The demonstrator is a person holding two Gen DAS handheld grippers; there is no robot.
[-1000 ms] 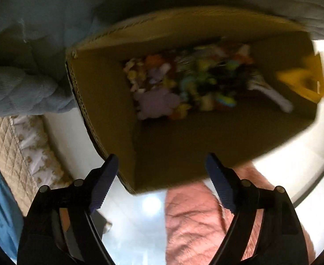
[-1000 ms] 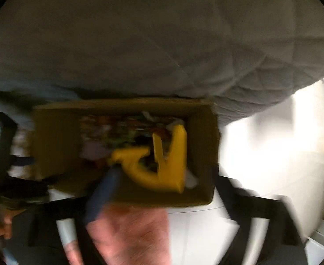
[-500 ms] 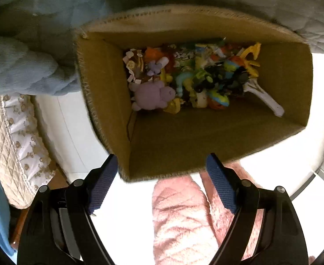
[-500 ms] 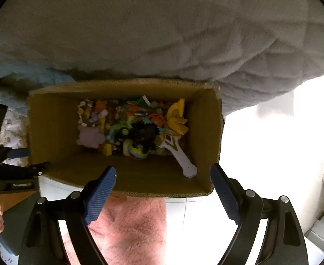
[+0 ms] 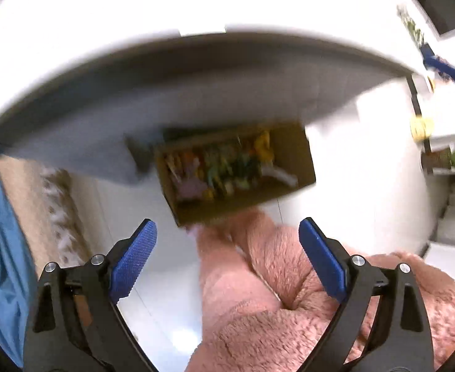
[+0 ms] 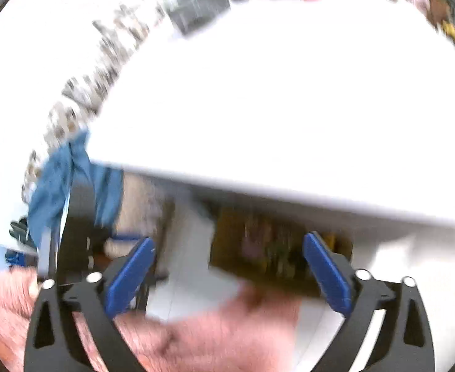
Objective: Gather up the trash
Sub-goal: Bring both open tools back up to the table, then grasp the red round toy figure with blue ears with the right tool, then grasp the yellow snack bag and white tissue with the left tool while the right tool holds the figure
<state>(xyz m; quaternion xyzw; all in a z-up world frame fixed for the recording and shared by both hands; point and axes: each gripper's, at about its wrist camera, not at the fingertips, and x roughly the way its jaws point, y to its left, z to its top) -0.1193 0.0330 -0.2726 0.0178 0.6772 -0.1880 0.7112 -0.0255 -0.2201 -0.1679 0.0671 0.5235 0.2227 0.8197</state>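
The left gripper point(image 5: 227, 257) looks down from high up. Its two blue pads point(image 5: 132, 259) are far apart and opening wider, and nothing is between them. Below it, on the white floor point(image 5: 360, 161), sits a brown cardboard box point(image 5: 292, 152). The box is open on top. Inside lies a heap of small bright toys point(image 5: 224, 167): a pale purple one on the left side, a yellow one and a long white piece on the right side. The picture is blurry, so the small things are hard to tell apart. The box stands right beside the hanging edge of a grey-white quilt point(image 5: 177, 93). Fuzzy pink clothing point(image 5: 274, 294) fills the space under the gripper. A blue cloth point(image 5: 1, 248) hangs at the left edge.

The right gripper point(image 6: 227, 276) is opening wide too, with nothing between its pads point(image 6: 326, 274). Its picture is very blurry. The same box point(image 6: 227, 248) shows as a dark brown shape below the bright white bed top point(image 6: 274, 108).
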